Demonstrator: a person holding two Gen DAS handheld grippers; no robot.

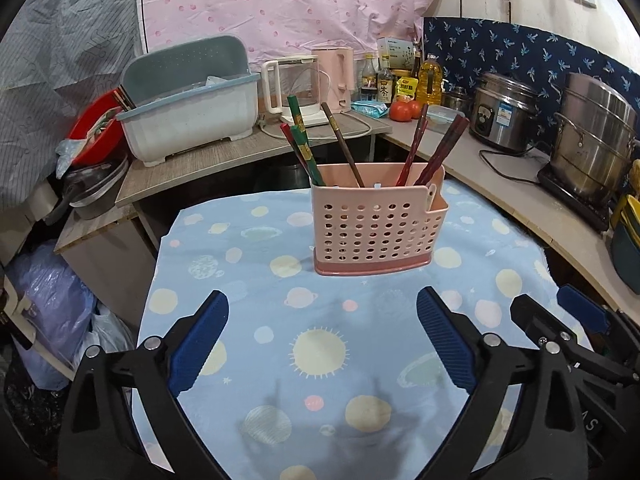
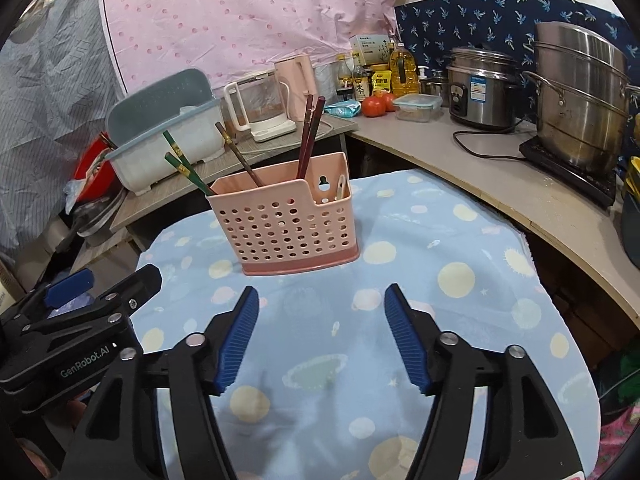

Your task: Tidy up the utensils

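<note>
Looks like the chopsticks [image 1: 404,148] are already standing in the pink holder [image 1: 376,220] mid-bench [image 1: 224,312], both the left hand-held gripper [image 1: 322,344] and right hand-held gripper [image 2: 320,336] spread apart and empty, so I'd just check for strays without bumping it.

1 holder [image 1: 378,224], 7 chopsticks [image 1: 342,144], 2 tools [image 1: 322,340]

Small table [image 1: 192,248] draped in pale blue planet-print cloth [image 1: 320,352], pink perforated utensil caddy [image 1: 376,224] standing upright on it, centred well ahead of both open jaws, chopsticks [image 1: 304,140] leaning inside
</note>
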